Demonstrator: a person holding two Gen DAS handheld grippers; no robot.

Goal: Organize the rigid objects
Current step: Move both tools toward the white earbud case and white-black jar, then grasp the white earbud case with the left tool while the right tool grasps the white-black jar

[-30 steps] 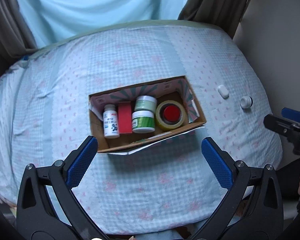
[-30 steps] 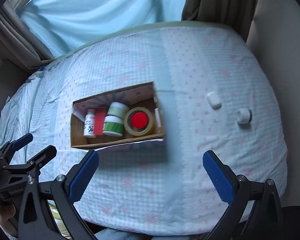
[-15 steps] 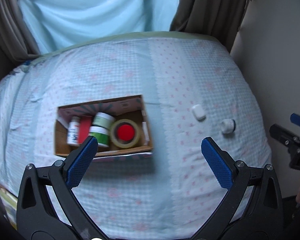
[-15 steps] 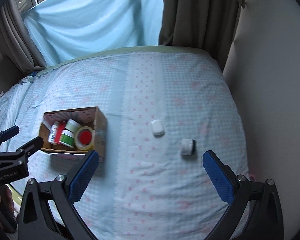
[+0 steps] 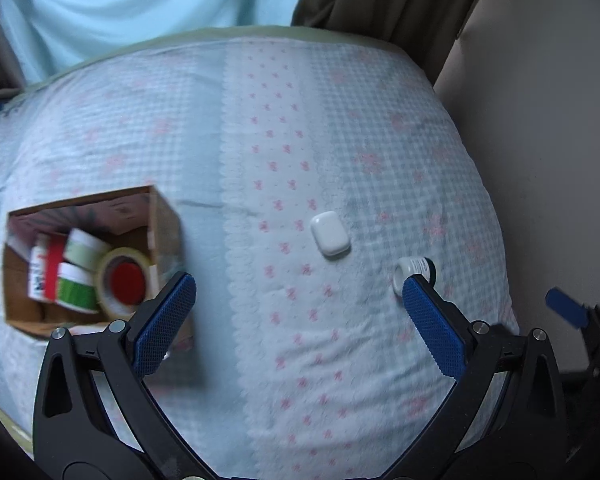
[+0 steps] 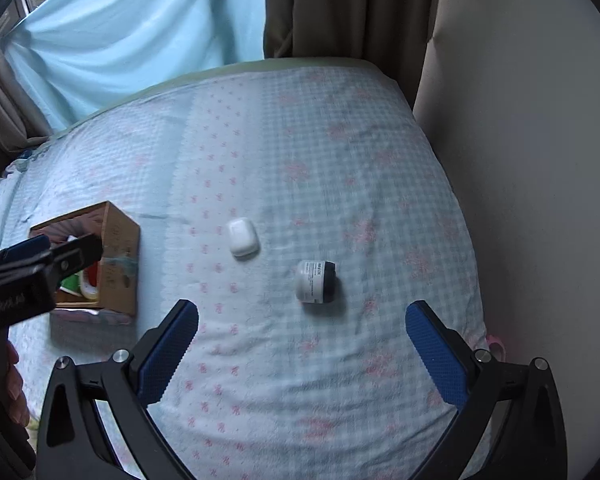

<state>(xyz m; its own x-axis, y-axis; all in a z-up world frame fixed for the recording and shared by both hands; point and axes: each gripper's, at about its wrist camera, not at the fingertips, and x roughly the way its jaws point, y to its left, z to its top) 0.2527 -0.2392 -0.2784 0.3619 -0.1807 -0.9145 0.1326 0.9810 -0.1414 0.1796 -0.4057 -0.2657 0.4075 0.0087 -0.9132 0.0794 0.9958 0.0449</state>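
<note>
1. The left gripper (image 5: 298, 312) is spread wide and holds nothing.
2. The right gripper (image 6: 302, 340) is also wide open and empty.
3. A white case (image 6: 242, 236) lies on the bed (image 6: 340, 380) ahead of the right gripper, slightly left.
4. A small jar (image 6: 315, 281) lies on its side just ahead, between its fingers.
5. The box (image 5: 24, 312), holding bottles and tape (image 5: 123, 280), sits ahead-left of the left gripper.

Matt cardboard box (image 5: 164, 216), glossy plastic case (image 6: 242, 237) (smooth), soft woven bedsheet (image 6: 340, 184).
</note>
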